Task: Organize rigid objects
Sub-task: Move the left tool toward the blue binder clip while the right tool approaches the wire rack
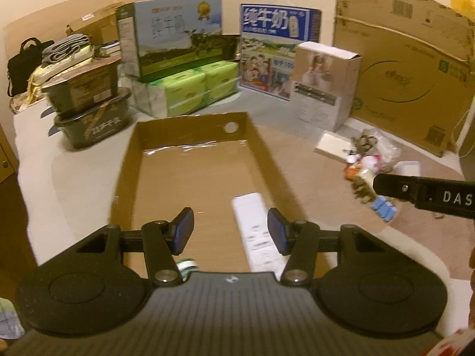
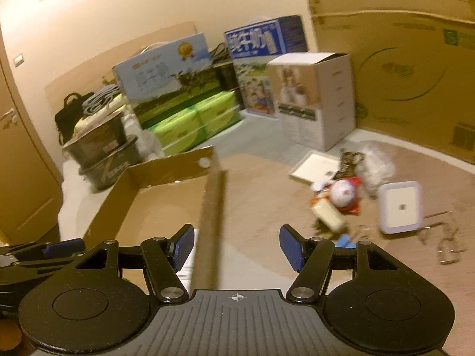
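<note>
An open cardboard tray lies in front of me on the brown floor. Inside it, a long white flat box lies along the right wall, and a small green-and-white item sits near the front. My left gripper hovers open over the tray with nothing between its pads. My right gripper is open and empty above the tray's right wall. To its right lies a loose pile: a white square night light, a round ball, a beige bar, a blue item and keys.
Beyond the tray stand two milk cartons, green tissue packs, stacked black tubs, a white box and a large cardboard sheet. A flat white lid, a plastic bag and metal clips lie near the pile.
</note>
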The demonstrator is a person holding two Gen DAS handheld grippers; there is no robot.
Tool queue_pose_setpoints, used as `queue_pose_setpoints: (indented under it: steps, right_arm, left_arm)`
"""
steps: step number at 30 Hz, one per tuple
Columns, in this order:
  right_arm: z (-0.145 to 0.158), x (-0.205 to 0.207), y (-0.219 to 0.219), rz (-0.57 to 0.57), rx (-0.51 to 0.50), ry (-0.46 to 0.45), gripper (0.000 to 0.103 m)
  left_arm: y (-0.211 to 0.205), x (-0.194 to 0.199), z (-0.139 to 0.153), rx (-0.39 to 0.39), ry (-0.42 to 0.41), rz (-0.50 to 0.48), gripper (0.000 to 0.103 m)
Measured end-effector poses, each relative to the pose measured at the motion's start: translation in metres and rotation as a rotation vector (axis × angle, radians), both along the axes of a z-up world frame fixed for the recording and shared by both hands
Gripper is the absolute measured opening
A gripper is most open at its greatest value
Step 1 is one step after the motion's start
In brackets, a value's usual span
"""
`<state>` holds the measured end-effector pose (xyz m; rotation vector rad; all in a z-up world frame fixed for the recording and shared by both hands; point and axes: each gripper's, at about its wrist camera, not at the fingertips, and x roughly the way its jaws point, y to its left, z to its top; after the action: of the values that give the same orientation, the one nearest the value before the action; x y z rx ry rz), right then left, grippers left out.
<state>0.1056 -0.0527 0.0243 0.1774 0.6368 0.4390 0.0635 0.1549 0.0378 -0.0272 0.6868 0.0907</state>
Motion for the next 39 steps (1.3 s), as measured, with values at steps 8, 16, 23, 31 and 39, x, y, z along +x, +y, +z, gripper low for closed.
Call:
queue_pose_setpoints:
  steps: [8,16,23,31,39]
  right_arm:
    - [-0.003,-0.007,-0.058,-0.085,-0.050,-0.037,0.066]
    - [-0.014,-0.008,-0.120,-0.187,-0.073,-0.027,0.068]
    - [-0.026,-0.006,-0.159,-0.244,-0.104,-0.013,0.074]
    - [-0.042,0.008,-0.183,-0.260,-0.128,0.012,0.079]
    - [-0.064,0.029,-0.190,-0.202,-0.157,0.010,0.079]
  left_arm:
    - [-0.060,0.005,0.006,-0.035,-0.038,-0.079,0.052]
    - [-0.112,0.015,0.003,-0.051,-0.053,-0.152,0.062]
    - [-0.146,0.025,-0.010,-0.049,-0.039,-0.201,0.071]
    - [-0.171,0.041,-0.026,-0.025,-0.009,-0.229,0.073]
    - [-0.185,0.060,-0.048,-0.009,0.011,-0.234,0.073]
